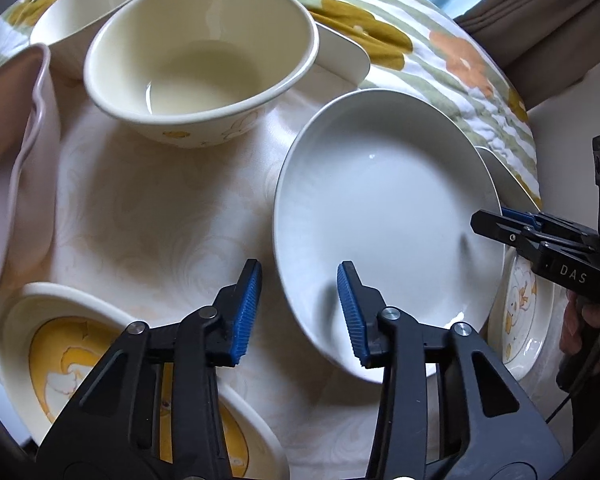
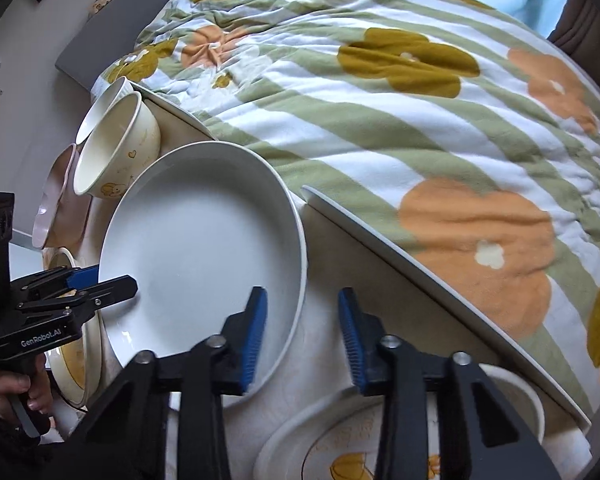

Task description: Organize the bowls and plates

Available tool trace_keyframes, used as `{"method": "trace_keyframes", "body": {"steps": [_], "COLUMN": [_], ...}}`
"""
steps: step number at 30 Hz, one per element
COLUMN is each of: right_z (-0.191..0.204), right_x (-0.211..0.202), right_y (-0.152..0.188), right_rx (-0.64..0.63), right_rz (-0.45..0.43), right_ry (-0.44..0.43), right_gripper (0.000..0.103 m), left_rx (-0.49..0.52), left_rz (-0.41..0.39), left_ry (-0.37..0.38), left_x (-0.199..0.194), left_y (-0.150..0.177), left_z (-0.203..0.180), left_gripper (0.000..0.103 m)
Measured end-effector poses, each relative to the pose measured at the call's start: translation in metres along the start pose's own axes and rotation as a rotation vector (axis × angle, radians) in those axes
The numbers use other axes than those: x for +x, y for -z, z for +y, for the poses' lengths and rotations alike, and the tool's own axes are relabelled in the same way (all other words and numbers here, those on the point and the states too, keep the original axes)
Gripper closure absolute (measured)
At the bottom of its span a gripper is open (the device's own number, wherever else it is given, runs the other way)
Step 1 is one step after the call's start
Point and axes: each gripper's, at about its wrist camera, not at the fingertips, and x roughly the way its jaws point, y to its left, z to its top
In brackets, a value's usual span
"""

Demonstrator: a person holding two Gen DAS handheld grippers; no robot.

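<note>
The right gripper (image 2: 302, 312) carries the white letters "DAS" and the left gripper (image 1: 298, 280) carries "GenRobot.AI". Each gripper is closed to a narrow gap on the raised rim of the white plate (image 1: 380, 220), at opposite edges, with one blue ribbed pad inside the rim and one outside. The plate is round, smooth and glossy; behind it stands a cream bowl (image 1: 200, 60) with small cartoon prints, and beyond it lies a soft striped blanket (image 2: 420, 120) with flowers.

Yellow duck plate (image 1: 60, 360) lies partly hidden under the left gripper (image 1: 298, 312).
</note>
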Motion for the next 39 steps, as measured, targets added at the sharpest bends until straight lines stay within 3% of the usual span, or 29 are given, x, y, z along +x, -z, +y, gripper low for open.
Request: {"method": "trace_keyframes", "body": {"steps": [5,20,28,39], "right_z": [-0.001,-0.002,0.019,0.099], "right_x": [0.006,-0.001,-0.038,-0.079], "right_y": [-0.002,0.003,0.015,0.066], "right_rx": [-0.008,0.04,0.052,0.089], "right_rz": [0.001,-0.02,-0.059,-0.072], "right_ry": [-0.036,-0.08,-0.088,-0.09], "right_gripper": [0.088,0.088,0.088,0.088], "left_rx": [0.045,0.083,0.14,0.131], "left_rz": [-0.017,-0.062,-0.099,-0.133], "left_ry": [-0.019,0.012,0.022,0.003], "left_x": [0.004,-0.018,-0.069,-0.146], "left_y": [-0.007,-0.003,0.016,0.075], "left_z": [-0.011,-0.012,-0.011,0.031], "left_gripper": [0.077,0.077,0.077,0.077]}}
